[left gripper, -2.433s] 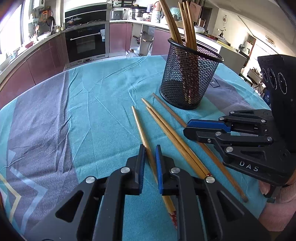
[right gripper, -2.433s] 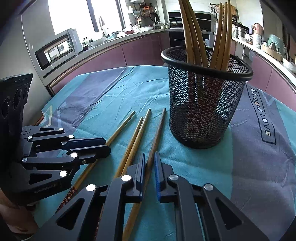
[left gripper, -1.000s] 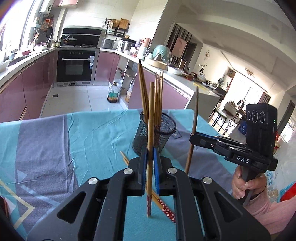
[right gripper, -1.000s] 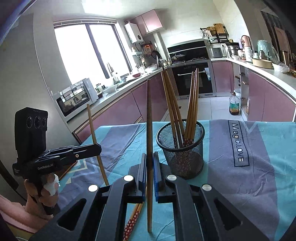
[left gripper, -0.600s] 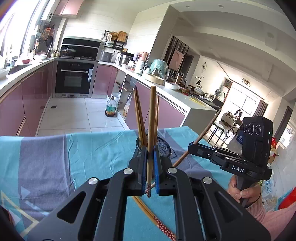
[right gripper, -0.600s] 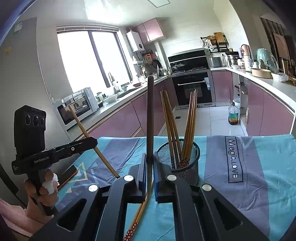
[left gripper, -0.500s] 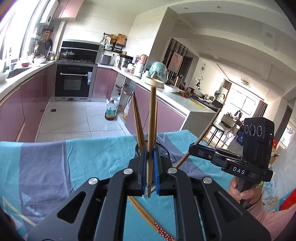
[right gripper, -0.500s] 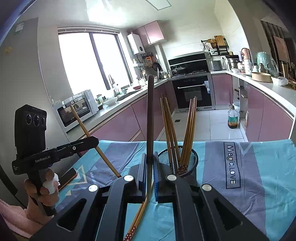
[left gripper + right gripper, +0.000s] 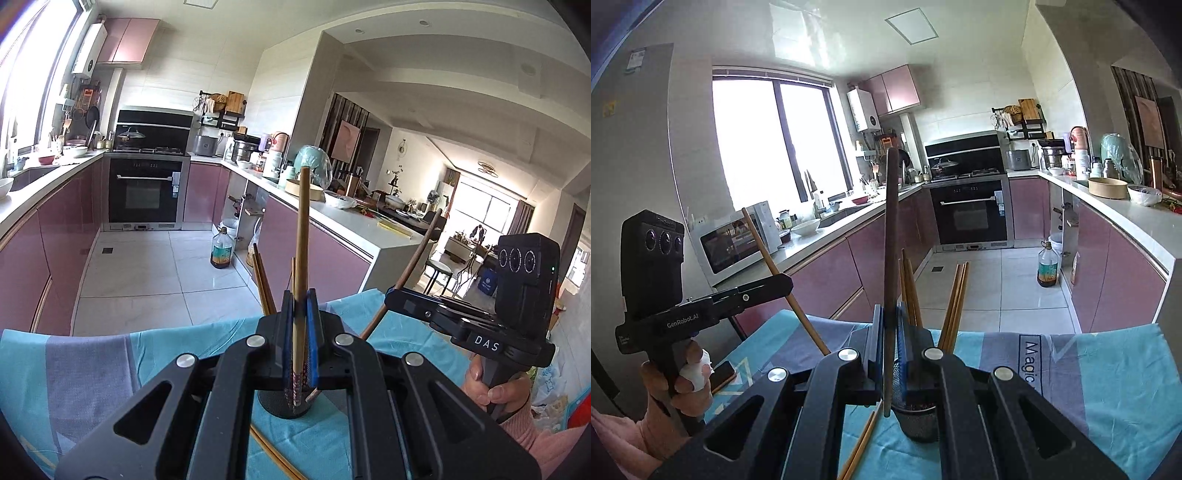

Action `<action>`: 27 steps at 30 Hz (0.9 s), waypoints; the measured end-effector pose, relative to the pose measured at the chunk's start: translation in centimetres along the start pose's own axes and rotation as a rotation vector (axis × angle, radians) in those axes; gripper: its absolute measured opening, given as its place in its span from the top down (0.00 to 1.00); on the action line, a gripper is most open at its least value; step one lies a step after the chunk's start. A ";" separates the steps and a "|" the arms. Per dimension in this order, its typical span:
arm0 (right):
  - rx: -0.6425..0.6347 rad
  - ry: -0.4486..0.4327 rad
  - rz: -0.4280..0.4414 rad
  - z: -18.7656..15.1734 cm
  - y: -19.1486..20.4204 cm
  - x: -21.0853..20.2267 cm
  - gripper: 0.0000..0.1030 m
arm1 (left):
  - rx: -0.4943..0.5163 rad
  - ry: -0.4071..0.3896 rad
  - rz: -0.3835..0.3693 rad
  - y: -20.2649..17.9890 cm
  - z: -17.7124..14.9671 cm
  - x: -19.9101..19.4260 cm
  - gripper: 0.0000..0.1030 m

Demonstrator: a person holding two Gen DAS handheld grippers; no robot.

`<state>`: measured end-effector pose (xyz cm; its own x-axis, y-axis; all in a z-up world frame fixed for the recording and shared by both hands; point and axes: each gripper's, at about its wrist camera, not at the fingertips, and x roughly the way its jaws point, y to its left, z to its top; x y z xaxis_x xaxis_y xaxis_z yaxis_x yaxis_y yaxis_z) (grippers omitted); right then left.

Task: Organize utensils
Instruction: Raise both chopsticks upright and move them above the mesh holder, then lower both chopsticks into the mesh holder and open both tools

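The mesh holder (image 9: pixel 918 421) stands on the tablecloth (image 9: pixel 1108 384), below and just ahead of both grippers. The left gripper (image 9: pixel 300 332) clamps one chopstick (image 9: pixel 301 258) upright above it; the right gripper (image 9: pixel 889 339), equally near, clamps another chopstick (image 9: pixel 891 240) upright.

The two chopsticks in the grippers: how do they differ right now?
The left gripper holds a light tan chopstick with a red patterned end showing below its pads; the right gripper holds a darker brown chopstick whose lower end looks plain. In its own view each stands nearly upright; seen from the other view each leans. Both are clamped partway along, lifted off the cloth, near the mesh holder.
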<state>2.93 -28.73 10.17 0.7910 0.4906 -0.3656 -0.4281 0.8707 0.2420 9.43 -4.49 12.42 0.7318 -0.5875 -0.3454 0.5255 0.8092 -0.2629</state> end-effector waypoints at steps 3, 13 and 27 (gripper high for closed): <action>-0.008 -0.015 -0.005 0.7 0.0 0.0 0.95 | 0.009 -0.009 -0.001 -0.2 0.6 0.5 0.93; -0.009 -0.046 -0.030 1.9 -0.8 0.5 0.95 | 0.033 -0.025 0.002 -0.9 1.2 1.1 0.93; 0.007 0.028 -0.064 0.6 -1.3 3.3 0.95 | 0.074 0.062 0.036 -1.7 -0.4 2.8 0.93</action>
<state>6.37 -28.22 9.13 0.8042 0.4344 -0.4056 -0.3734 0.9003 0.2238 10.39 -7.55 11.53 0.7233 -0.5560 -0.4095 0.5321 0.8267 -0.1826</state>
